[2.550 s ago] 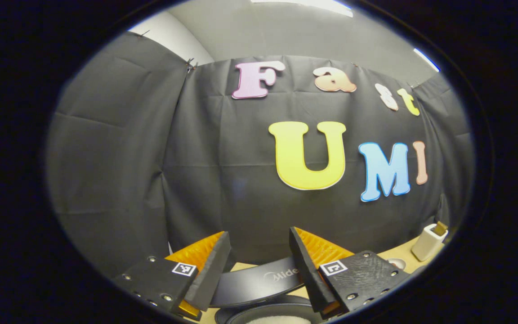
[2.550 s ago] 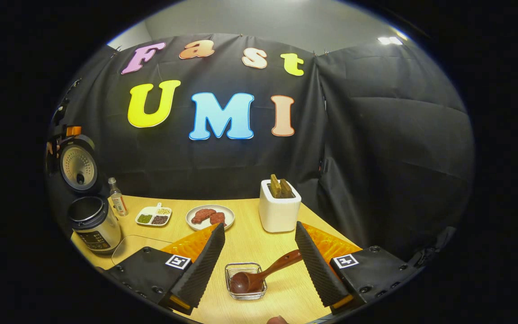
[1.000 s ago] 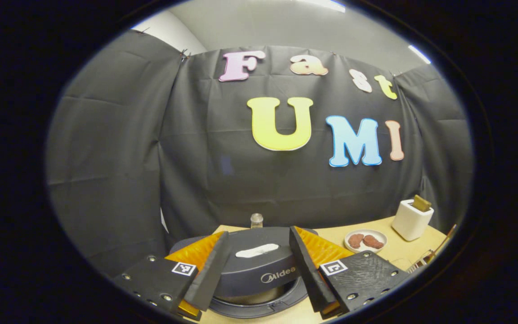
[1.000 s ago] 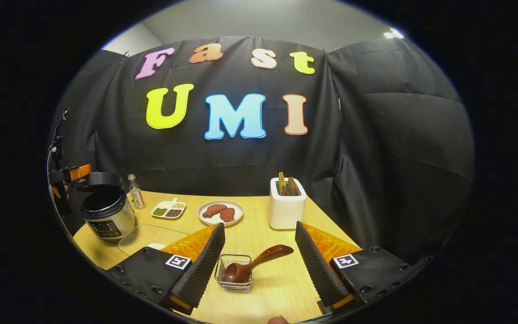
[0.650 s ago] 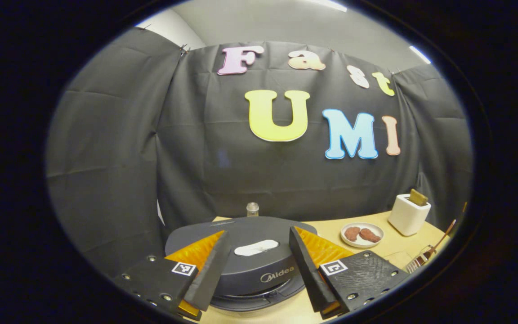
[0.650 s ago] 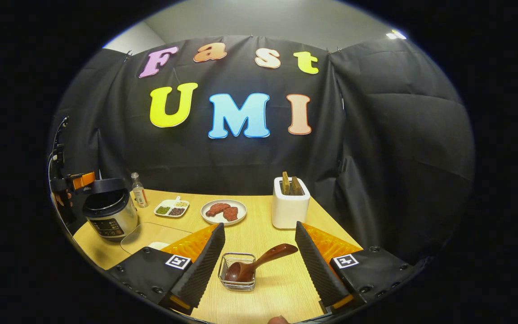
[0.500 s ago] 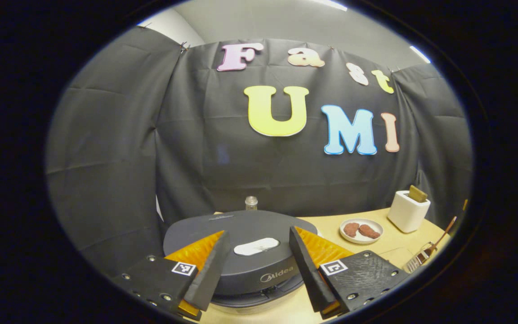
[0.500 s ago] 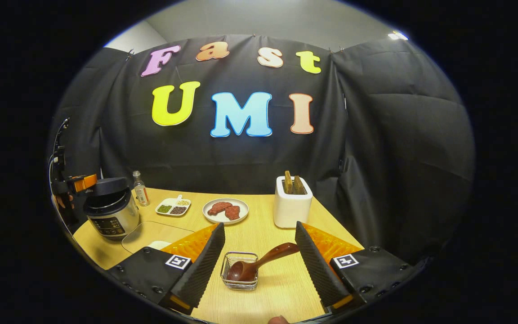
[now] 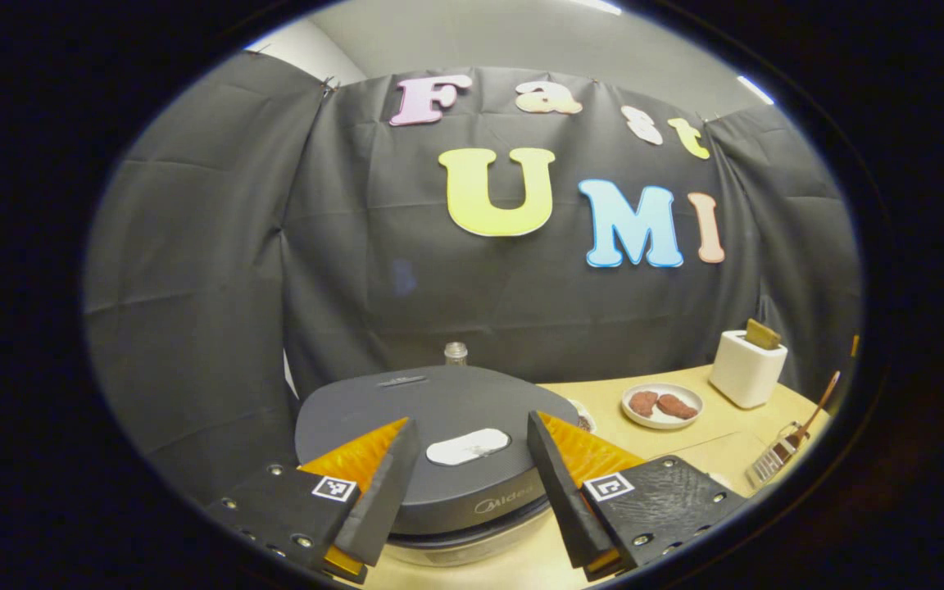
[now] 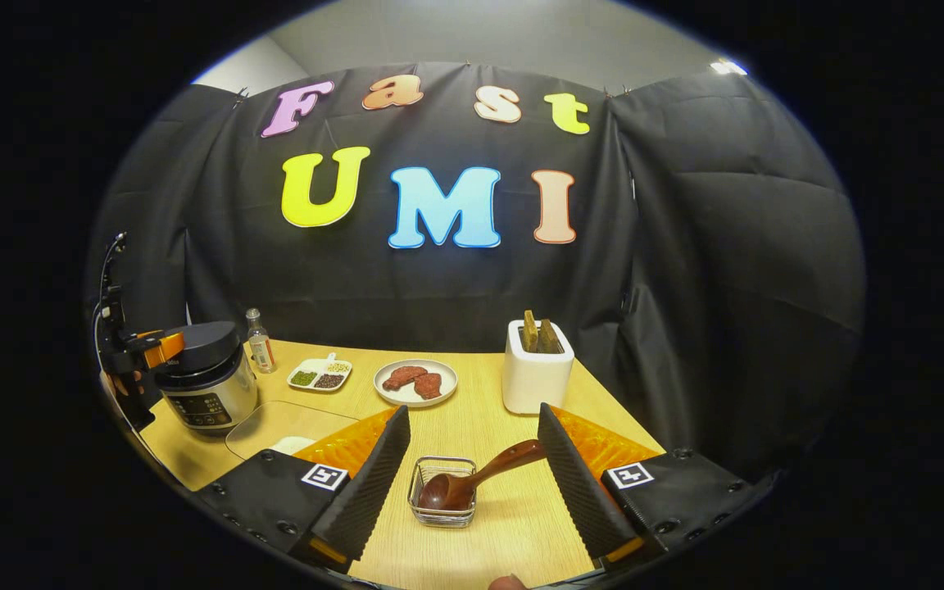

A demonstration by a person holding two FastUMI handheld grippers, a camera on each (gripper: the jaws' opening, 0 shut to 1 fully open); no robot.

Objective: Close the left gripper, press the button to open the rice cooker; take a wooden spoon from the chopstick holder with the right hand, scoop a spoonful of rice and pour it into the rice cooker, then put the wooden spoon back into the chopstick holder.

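Left gripper view puts the left gripper (image 9: 472, 422) just over the round dark-grey rice cooker (image 9: 439, 401), its lid down, with the jaws spread wide to either side of a pale oval patch on the lid. I read the step as opening the cooker, so I would bring the fingers together first. Apart, they straddle whatever I aim at, while a closed tip gives one firm point to push with. I cannot tell where the release button sits. I would look for it at the front edge of the lid before bearing down, then press straight and lift clear so the lid can swing up.

From the right gripper view, the right gripper (image 10: 473, 410) hangs open above the pale wooden surface (image 10: 513, 524). The brown wooden spoon (image 10: 472, 479) lies between its fingers, bowl down in a small wire basket (image 10: 439, 516), handle slanting up to the right. I would leave it alone until the cooker is open.
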